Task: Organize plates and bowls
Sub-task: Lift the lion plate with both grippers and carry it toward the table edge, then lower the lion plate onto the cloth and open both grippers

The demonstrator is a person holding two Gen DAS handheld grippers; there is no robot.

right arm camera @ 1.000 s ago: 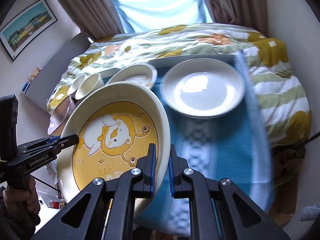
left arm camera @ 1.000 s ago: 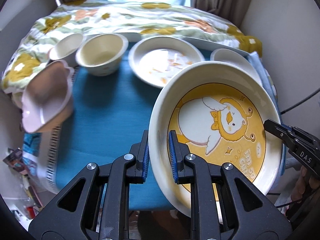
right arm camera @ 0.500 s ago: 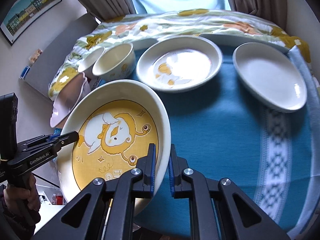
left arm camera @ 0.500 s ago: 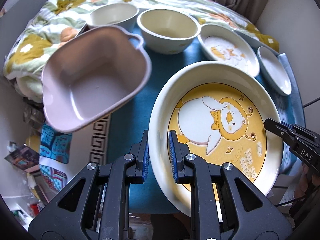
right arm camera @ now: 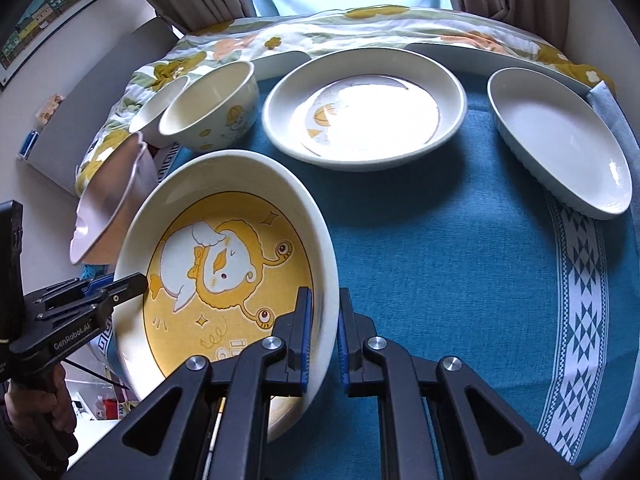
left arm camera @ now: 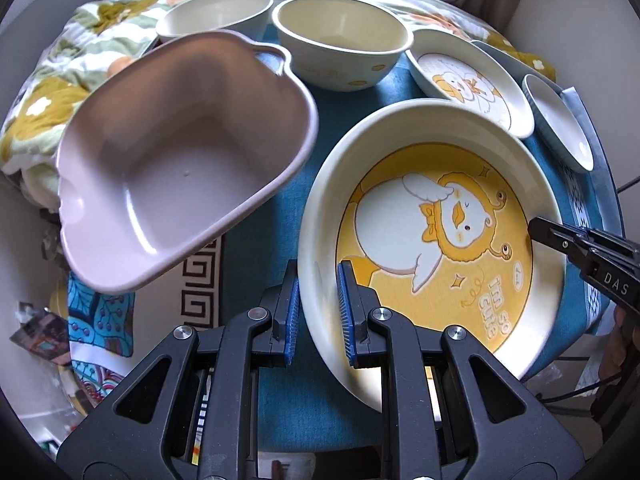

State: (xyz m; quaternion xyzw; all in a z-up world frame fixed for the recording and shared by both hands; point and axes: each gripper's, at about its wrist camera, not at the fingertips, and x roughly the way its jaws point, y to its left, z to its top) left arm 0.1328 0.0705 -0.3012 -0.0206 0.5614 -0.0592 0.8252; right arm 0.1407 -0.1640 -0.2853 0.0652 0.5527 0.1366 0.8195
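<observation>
I hold the yellow duck plate (left arm camera: 436, 240) by opposite rims, left gripper (left arm camera: 318, 312) and right gripper (right arm camera: 322, 332) each clamped nearly closed on it, above the near-left part of the blue tablecloth (right arm camera: 440, 248), beside the tilted pink bowl (left arm camera: 180, 152) at the left edge.
</observation>
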